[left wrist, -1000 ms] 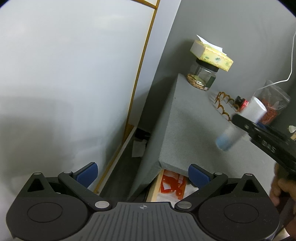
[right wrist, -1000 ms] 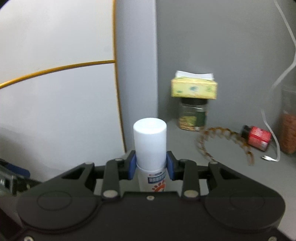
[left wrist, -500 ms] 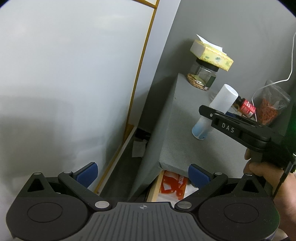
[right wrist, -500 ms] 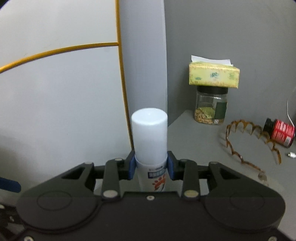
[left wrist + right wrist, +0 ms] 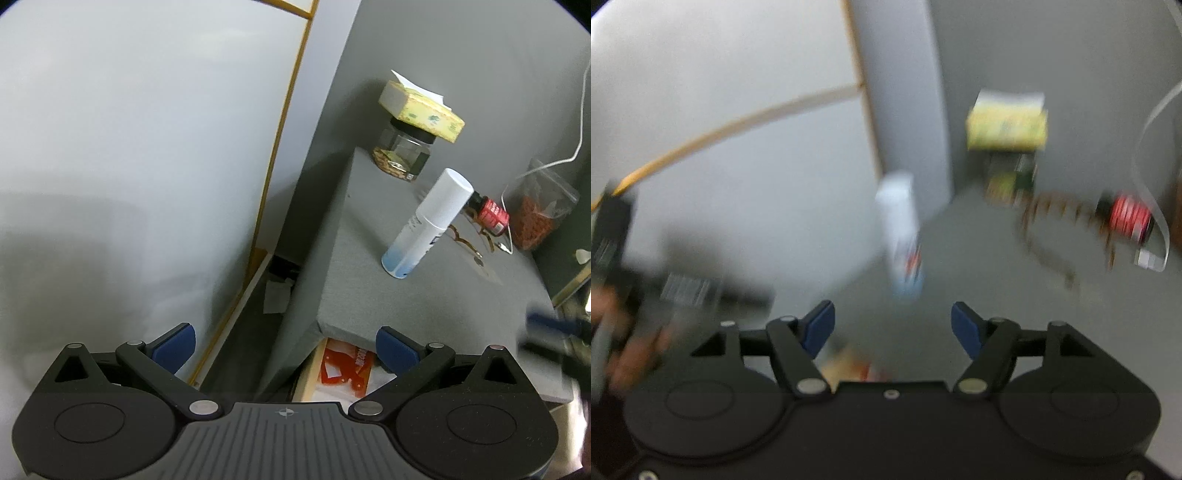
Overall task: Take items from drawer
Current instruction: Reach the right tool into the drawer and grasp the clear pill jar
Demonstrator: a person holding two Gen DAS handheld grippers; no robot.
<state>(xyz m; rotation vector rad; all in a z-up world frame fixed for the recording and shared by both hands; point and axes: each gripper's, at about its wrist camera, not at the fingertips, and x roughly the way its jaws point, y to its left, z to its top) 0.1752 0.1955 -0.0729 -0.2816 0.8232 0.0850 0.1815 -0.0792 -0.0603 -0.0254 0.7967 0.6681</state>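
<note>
Spray bottle [image 5: 427, 223]: upright on grey surface [image 5: 373, 295].
Right gripper [image 5: 893, 325] spread, empty; left gripper [image 5: 285, 345] spread above drawer [image 5: 308, 373].

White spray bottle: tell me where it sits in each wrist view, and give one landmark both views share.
Left wrist view: white spray bottle stands right of centre on the grey tabletop, leaning in the fisheye.
Right wrist view: the bottle is blurred, just above centre, beyond the open right gripper.
Shared landmark: the yellow tissue pack atop the jar.
</note>
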